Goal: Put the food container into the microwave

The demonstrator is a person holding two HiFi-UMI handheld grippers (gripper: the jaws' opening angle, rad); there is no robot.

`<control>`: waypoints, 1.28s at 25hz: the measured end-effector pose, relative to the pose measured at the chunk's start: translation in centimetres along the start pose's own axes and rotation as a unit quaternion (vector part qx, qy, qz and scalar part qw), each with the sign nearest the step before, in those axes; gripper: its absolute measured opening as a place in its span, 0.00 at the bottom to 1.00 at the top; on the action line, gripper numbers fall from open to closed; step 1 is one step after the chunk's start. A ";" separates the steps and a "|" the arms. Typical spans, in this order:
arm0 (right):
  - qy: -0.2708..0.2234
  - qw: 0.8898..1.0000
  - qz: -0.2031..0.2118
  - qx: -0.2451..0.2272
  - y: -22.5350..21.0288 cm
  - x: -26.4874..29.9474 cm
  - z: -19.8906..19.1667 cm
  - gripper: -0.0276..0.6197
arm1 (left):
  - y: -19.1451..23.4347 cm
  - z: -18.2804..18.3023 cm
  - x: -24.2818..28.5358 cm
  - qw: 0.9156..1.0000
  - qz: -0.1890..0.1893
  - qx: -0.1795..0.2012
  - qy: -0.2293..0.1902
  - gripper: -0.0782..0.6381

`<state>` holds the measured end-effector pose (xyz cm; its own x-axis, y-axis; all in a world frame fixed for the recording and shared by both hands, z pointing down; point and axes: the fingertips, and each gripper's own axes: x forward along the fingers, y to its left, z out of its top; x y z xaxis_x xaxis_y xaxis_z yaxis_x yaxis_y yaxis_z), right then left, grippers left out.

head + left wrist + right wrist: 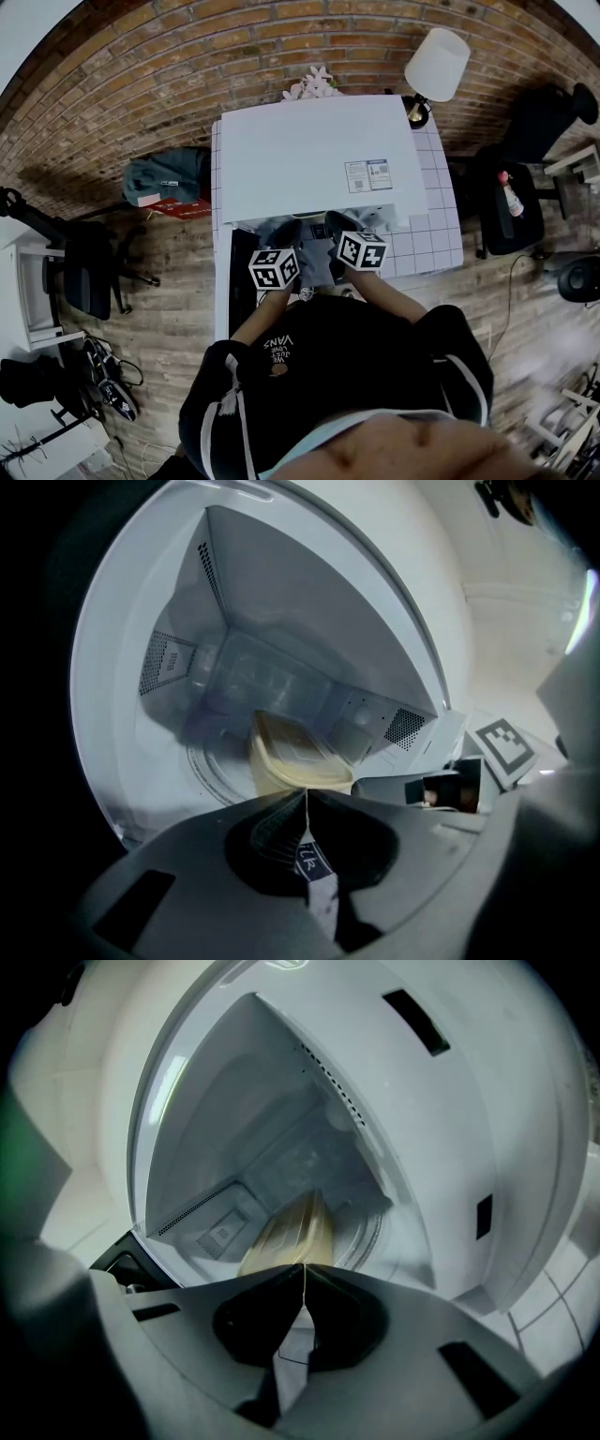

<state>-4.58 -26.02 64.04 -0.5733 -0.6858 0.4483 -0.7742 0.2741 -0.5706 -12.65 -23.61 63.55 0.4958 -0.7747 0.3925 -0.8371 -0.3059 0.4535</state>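
The white microwave [309, 155] stands on a tiled table, its door [241, 281] swung open to the left. Both grippers reach into its cavity; in the head view their marker cubes [274, 268] [362, 250] show at the opening. The pale yellow food container [291, 761] hangs inside the cavity above the turntable [211, 771]. My left gripper [307, 797] is shut on its near rim. My right gripper [305, 1267] is shut on the container [292, 1234] from the other side. The right gripper's cube [502, 750] shows in the left gripper view.
The white tiled table [436, 220] extends to the right of the microwave. A lamp [436, 66] and flowers [312, 86] stand behind it against the brick wall. A dark chair [84, 267] is at the left, and a black stool with a bottle [511, 197] at the right.
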 end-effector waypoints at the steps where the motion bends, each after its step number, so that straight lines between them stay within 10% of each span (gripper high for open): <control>1: 0.000 1.000 0.000 0.000 0.0 0.1 0.0 0.06 | 0.1 0.1 0.0 1.000 0.001 0.000 0.000 0.13; 32: -0.011 0.999 0.036 -0.022 0.5 -5.1 0.1 0.06 | -3.5 -1.0 -2.8 1.000 0.003 0.007 -0.023 0.13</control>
<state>-2.03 -22.43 61.40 -0.6222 -0.6774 0.3924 -0.7425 0.3518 -0.5700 -10.87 -19.81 61.67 0.4792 -0.8017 0.3572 -0.8437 -0.3086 0.4392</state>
